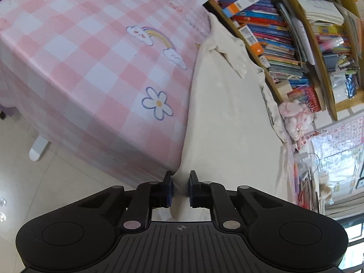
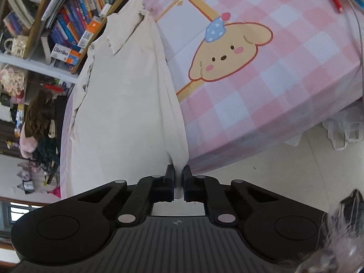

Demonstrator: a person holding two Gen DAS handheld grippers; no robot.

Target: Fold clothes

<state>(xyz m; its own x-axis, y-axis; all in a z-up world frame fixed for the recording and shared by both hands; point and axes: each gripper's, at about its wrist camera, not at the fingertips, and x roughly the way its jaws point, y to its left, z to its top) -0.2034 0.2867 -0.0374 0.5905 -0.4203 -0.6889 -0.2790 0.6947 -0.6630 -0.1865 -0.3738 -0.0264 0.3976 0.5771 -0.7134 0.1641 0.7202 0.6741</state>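
A cream collared shirt (image 1: 227, 104) lies stretched along the table, its collar at the far end near the bookshelf. In the left wrist view my left gripper (image 1: 180, 177) pinches the shirt's near hem corner, fabric bunched between its fingers. In the right wrist view the same cream shirt (image 2: 127, 100) runs away from me, and my right gripper (image 2: 178, 170) is shut on the other near corner of the hem. Both corners sit at the table's near edge, lifted slightly off it.
The table wears a pink checked cloth (image 1: 91, 52) with rainbow, flower and a puppy print (image 2: 227, 54). A crowded bookshelf (image 1: 284, 34) stands behind the far end. Pale tiled floor (image 2: 261, 182) lies below, with a white bag (image 2: 341, 132) near the table.
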